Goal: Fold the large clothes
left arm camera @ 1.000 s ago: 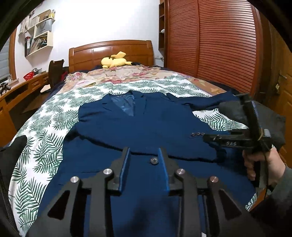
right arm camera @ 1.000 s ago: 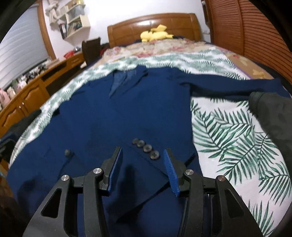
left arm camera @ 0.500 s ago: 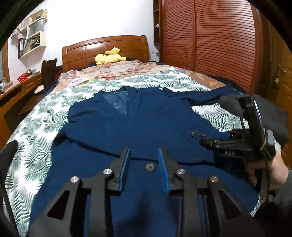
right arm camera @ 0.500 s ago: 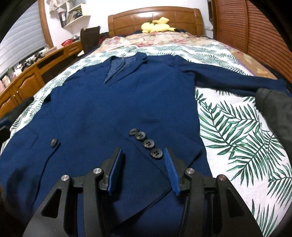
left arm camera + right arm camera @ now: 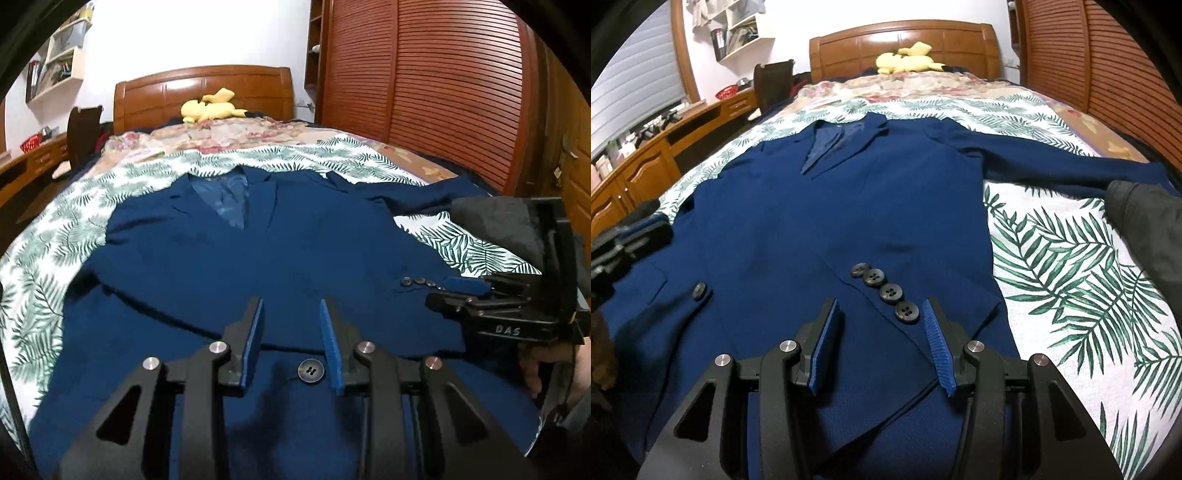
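A navy blue suit jacket (image 5: 229,266) lies face up on the bed, collar toward the headboard; it also shows in the right wrist view (image 5: 820,221). One sleeve is folded across the front, its cuff buttons (image 5: 886,291) near the hem, the other sleeve (image 5: 1052,162) stretches right. My left gripper (image 5: 291,332) is open and empty, just above the jacket's lower front by a single button (image 5: 311,370). My right gripper (image 5: 879,336) is open and empty, low over the folded cuff. It also shows in the left wrist view (image 5: 461,291).
The bed has a palm-leaf sheet (image 5: 1071,277) and a wooden headboard (image 5: 203,92) with a yellow plush toy (image 5: 210,109). A dark garment (image 5: 1145,229) lies at the bed's right edge. A wooden desk (image 5: 646,166) runs along the left, a slatted wardrobe (image 5: 424,92) on the right.
Both grippers have moved forward and lower over the jacket's hem. The right gripper has come in close over the cuff buttons. Both stay open.
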The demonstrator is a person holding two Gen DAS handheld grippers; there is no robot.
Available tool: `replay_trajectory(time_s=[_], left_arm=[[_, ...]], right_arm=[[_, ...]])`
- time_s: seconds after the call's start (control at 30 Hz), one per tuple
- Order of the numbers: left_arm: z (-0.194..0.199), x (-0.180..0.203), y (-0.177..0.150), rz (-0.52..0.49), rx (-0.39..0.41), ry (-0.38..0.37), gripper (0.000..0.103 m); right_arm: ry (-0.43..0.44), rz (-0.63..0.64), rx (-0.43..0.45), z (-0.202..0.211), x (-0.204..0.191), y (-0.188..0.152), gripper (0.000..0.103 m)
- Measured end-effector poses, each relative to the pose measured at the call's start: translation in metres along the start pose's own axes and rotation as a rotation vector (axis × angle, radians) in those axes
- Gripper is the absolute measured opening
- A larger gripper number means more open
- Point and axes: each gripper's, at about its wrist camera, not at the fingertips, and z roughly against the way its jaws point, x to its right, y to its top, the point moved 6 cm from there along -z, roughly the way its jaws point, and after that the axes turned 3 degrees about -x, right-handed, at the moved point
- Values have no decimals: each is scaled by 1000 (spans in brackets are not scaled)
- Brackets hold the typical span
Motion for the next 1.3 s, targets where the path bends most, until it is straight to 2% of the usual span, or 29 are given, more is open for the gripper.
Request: replay_trajectory(time_s=[0.37,0.57,0.67,0.73,0.8,0.97,1.13,1.2,1.3], left_arm=[[1,2,-3,4,7,-26,29],[11,9,-1,-22,11,-54,29],[22,13,4,-27,29,-78,29],[29,13,8,-27,48,-84,30],[35,12,12,-28,58,-70,30],[48,5,17,-68,114,-7,30],[48,0,18,-96,121,-1,30],[46,-2,18,-91,104,-14,30],[44,-5,18,-61,77,-78,30]], right_arm=[[3,-21,-24,5,3,2,47],[-43,-17,23,35,19,29,48],[-93,-26,45,44,36,49,62],[-116,-41,51,42,50,63,67],[-138,-53,43,36,62,74,74],[-193,-126,3,-1,108,102,75],[-200,-250,-13,-34,155,116,75],[-196,-309,-19,-45,171,120,75],[-203,-395,-49,-62,191,121,75]])
